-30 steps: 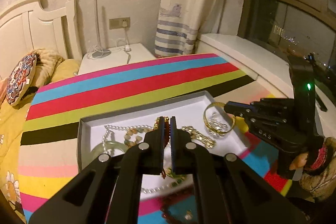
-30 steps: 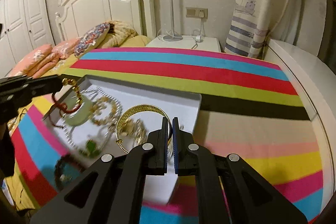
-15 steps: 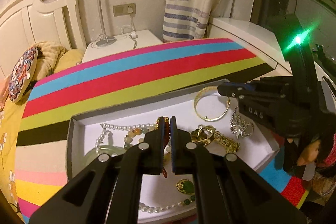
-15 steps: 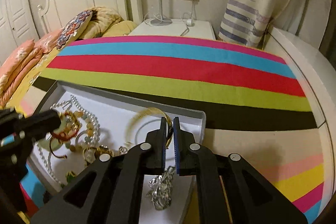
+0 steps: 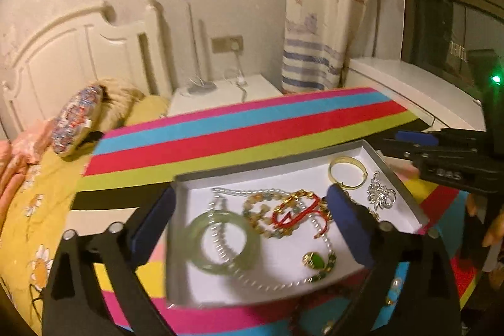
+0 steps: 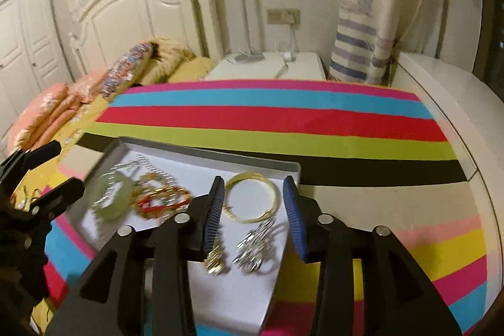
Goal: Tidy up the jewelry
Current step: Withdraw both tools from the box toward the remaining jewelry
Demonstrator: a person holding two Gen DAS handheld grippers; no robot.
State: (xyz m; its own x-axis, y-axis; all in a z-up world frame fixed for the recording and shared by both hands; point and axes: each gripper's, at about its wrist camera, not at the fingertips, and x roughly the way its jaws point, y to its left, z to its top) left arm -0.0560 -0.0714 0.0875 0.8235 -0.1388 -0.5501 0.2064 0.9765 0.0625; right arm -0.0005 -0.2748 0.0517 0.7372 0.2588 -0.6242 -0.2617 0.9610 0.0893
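Note:
A shallow grey tray (image 5: 267, 162) with a white floor holds a green jade bangle (image 5: 223, 241), a pearl strand, a red and gold piece (image 5: 296, 214), a green pendant (image 5: 315, 260), a gold bangle (image 5: 346, 175) and a silver brooch (image 5: 381, 194). My left gripper (image 5: 252, 219) hovers over the tray's near half, jaws opening wide, gripping nothing. My right gripper (image 6: 255, 210) hangs above the gold bangle (image 6: 252, 197) and silver brooch (image 6: 255, 247), jaws opening and empty. Each gripper shows in the other's view: the right gripper (image 5: 400, 144) and the left gripper (image 6: 53, 170).
The tray (image 6: 220, 155) lies on a bright striped cloth (image 6: 283, 118). A bed with a yellow sheet and pillows (image 6: 56, 106) is at the left, a white nightstand (image 6: 267, 68) behind, a white ledge (image 6: 456, 103) at the right. Loose beads (image 5: 330, 326) lie before the tray.
Both grippers were shut and now stand open, the left one very wide. Both cameras have shifted, so the tray sits more centred under the left gripper.

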